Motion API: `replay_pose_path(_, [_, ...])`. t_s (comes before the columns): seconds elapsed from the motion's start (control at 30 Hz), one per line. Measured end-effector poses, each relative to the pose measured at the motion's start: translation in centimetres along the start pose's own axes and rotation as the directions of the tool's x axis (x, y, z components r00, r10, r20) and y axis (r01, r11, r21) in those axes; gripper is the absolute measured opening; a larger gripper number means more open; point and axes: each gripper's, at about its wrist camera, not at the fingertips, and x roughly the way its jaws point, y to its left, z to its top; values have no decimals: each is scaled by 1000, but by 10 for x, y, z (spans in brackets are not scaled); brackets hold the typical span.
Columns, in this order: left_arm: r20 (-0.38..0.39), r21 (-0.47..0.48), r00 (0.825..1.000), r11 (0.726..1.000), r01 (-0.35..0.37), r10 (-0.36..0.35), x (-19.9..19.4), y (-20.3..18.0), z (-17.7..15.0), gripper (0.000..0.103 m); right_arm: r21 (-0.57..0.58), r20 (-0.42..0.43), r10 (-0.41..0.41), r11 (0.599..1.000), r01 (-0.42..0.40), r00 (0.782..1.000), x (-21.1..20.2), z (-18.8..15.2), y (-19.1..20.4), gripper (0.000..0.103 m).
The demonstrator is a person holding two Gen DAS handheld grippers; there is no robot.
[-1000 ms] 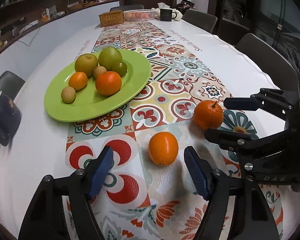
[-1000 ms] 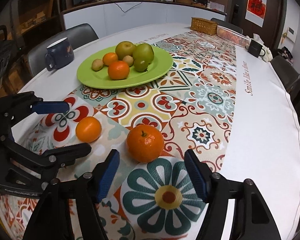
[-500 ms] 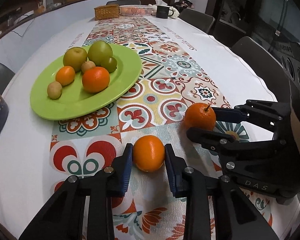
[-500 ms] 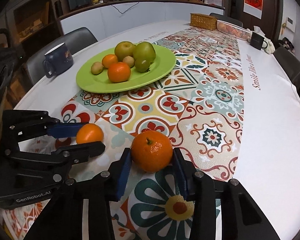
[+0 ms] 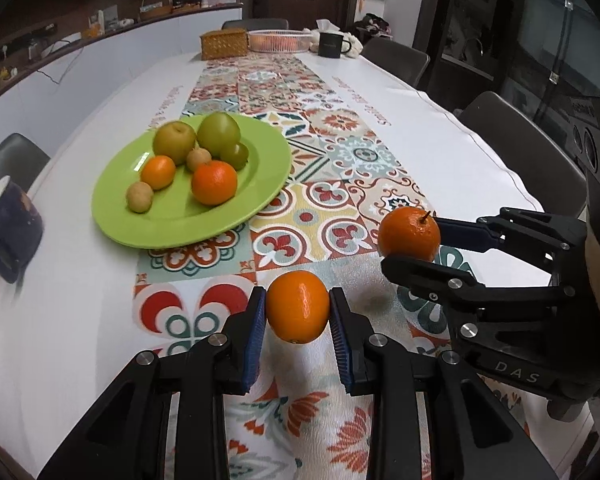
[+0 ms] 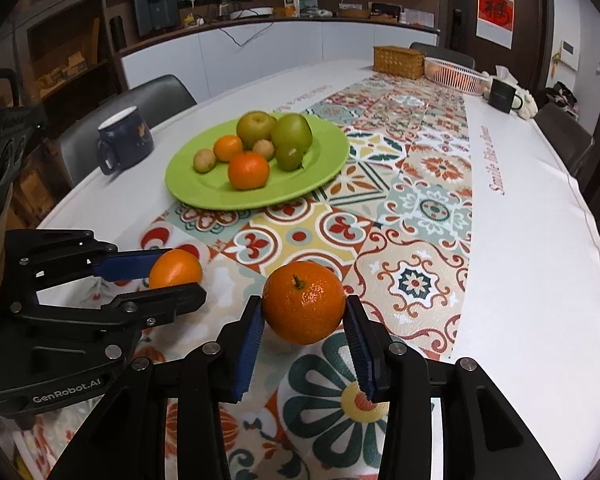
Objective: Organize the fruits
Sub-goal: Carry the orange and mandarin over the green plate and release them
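My left gripper is shut on a smooth orange and holds it just above the patterned runner. My right gripper is shut on a stemmed mandarin, also lifted a little. Each gripper shows in the other's view: the right gripper with its mandarin, the left gripper with its orange. The green plate ahead on the left holds several fruits: green apples, oranges and small brown fruits. The plate also shows in the right wrist view.
A dark blue mug stands left of the plate, near the table edge; it also shows in the right wrist view. At the far end are a wicker box, a pink basket and a dark mug. Chairs ring the table.
Both grippers closed on their fruits, the left on the orange and the right on the mandarin, and have lifted them slightly off the runner.
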Motion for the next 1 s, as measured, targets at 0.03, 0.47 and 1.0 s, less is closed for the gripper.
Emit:
replay_pose_path(0.03, [7,-2,1000,1000,-1,1,-4,1,0,31,5,9,0,1000,0,1000,-4,1,2,42])
replay_pose_path(0.47, [64,-34,997,998,-44,46,-52,23,1,31,29,105,2,1000,-5,994,-42,18,27,42])
replay_pose_path(1.0, [146,4,985,995,-96,95,-88,57,28,31,46,172,-8,999,0,985,-54,58,58,42])
